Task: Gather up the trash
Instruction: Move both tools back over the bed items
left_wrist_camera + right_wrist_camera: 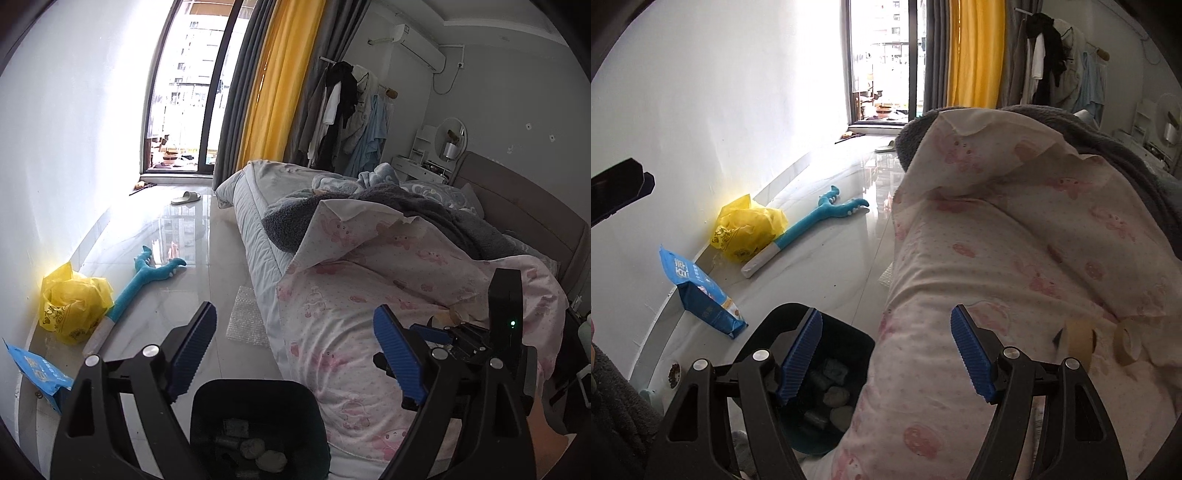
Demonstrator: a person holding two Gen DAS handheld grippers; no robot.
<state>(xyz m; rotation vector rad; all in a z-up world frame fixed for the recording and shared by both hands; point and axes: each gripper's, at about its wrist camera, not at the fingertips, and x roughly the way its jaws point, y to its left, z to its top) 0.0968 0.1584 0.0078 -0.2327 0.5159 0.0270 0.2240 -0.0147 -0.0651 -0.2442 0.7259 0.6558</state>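
Note:
A black trash bin point(207, 402) stands on the floor against the bed and holds several crumpled wads point(258, 452). My left gripper point(295, 350) hangs above it, open, with nothing between its fingers. In the right wrist view the bin point(855, 338) lies under the left finger of my right gripper point(886, 354), which is open and empty over the pink quilt point(997, 240). Two tan tape rolls point(1078, 339) point(1126, 343) lie on the quilt just right of it. A yellow plastic bag point(746, 229), a blue packet point(701, 291) and bubble wrap point(247, 317) lie on the floor.
A blue dinosaur-headed stick point(147, 280) lies on the tiles by the wall. The bed point(369, 277) fills the right side, with grey blankets on it. A slipper point(186, 197) sits near the balcony door. A small dish point(674, 373) is on the floor at the left.

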